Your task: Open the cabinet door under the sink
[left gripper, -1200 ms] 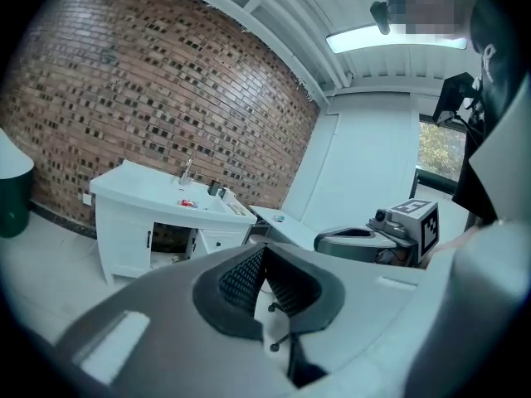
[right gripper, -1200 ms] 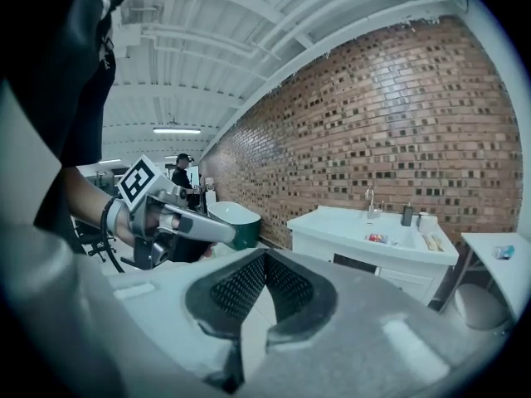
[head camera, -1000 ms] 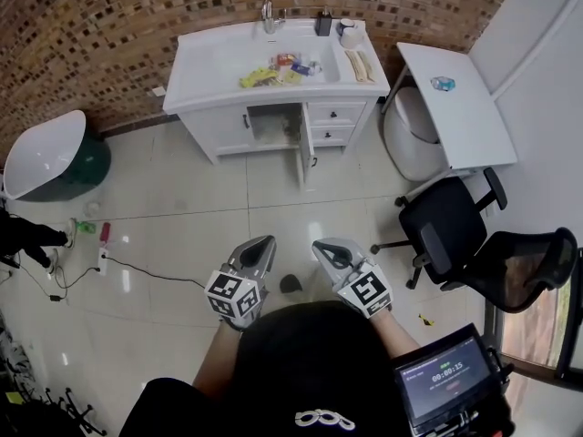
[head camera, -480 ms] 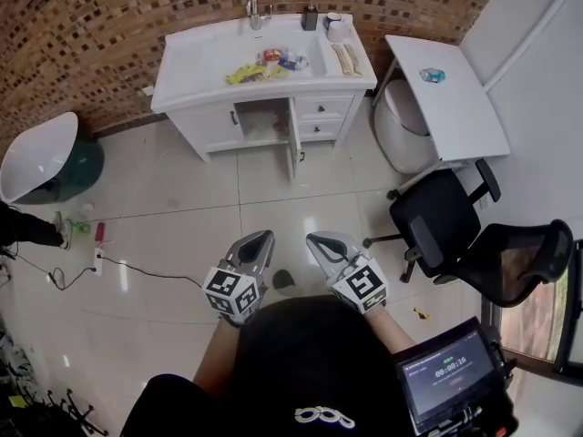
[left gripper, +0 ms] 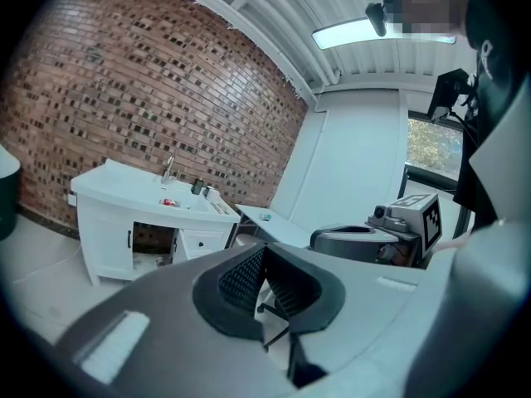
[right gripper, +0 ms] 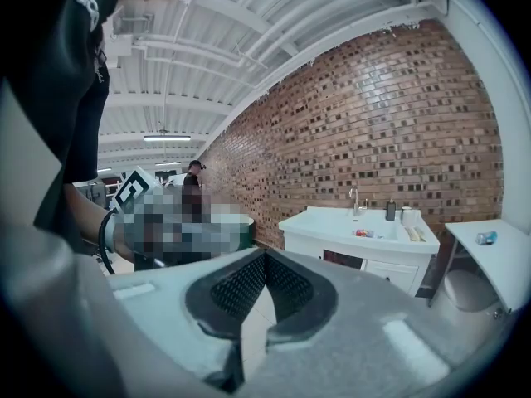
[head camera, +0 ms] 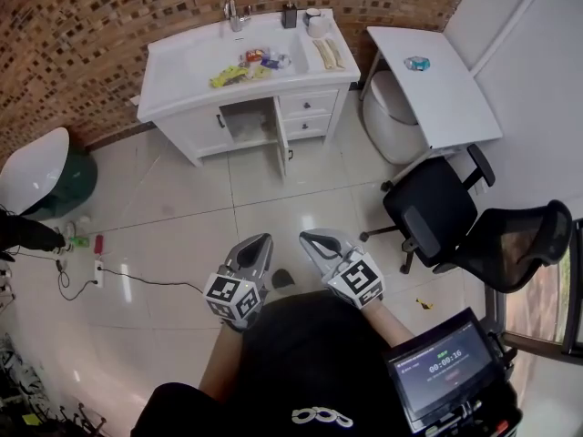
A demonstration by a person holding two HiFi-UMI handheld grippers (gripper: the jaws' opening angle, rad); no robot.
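The white sink cabinet (head camera: 196, 107) stands against the brick wall, far from me across the tiled floor. Its door (head camera: 281, 137) under the basin stands swung outward, and the dark opening (head camera: 248, 121) shows shelves inside. The left gripper view also shows that opening (left gripper: 153, 243), and it appears small in the right gripper view (right gripper: 340, 259). My left gripper (head camera: 262, 242) and right gripper (head camera: 308, 239) hang close to my body, side by side, well short of the cabinet. Both are shut with nothing between the jaws (left gripper: 264, 249) (right gripper: 265, 254).
Small packets (head camera: 246, 66) lie on the counter. A white table (head camera: 437, 80) and a round white bin (head camera: 392, 121) stand right of the cabinet. Two black office chairs (head camera: 437, 212) (head camera: 519, 248) are at my right. A green tub (head camera: 41, 167) and a floor cable (head camera: 98, 271) lie at the left.
The cabinet has slid up and left in the head view and looks slightly smaller, as I draw back. Both grippers keep their place by my body, shut. The door stays open.
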